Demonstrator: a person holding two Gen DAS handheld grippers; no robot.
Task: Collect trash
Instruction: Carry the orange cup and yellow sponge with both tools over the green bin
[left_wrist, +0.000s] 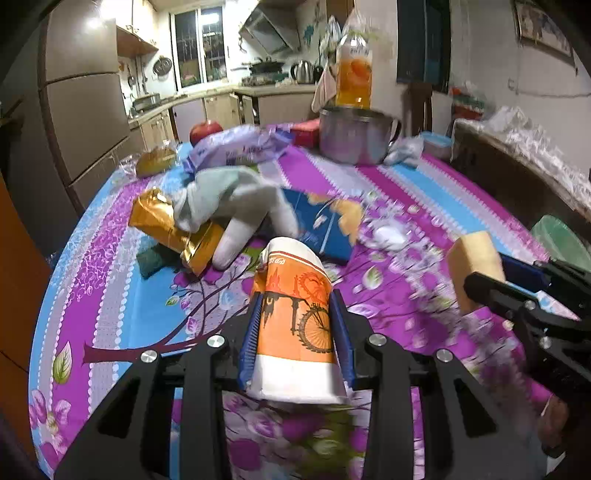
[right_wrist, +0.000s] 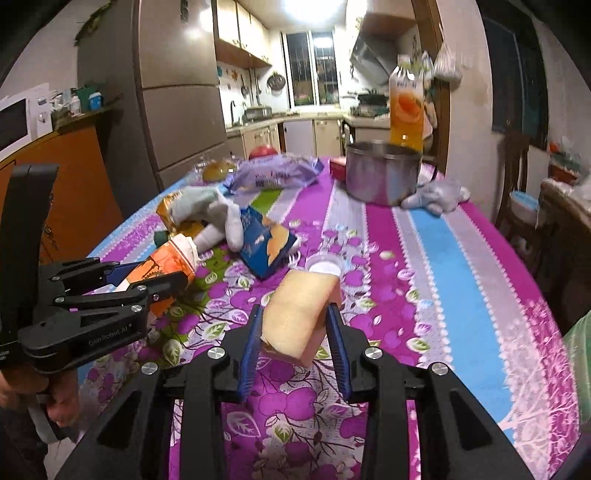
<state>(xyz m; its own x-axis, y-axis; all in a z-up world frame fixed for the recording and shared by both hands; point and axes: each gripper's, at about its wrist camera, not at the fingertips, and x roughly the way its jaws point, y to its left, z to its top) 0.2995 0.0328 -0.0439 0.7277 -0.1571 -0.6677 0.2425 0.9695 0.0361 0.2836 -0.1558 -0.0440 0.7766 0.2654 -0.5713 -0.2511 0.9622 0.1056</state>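
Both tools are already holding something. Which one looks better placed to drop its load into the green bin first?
Probably the right tool, shut on the yellow sponge. The green bin shows at the table's right edge, on its side. The left tool, shut on the paper cup, would have to cross over.

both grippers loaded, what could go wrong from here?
1. The left gripper squeezes a paper cup already crumpled; more crush could let it slip out.
2. The right gripper holds the sponge tilted, by its near end only; it may twist free.
3. Both grippers hang close together; they could collide heading for the green bin.
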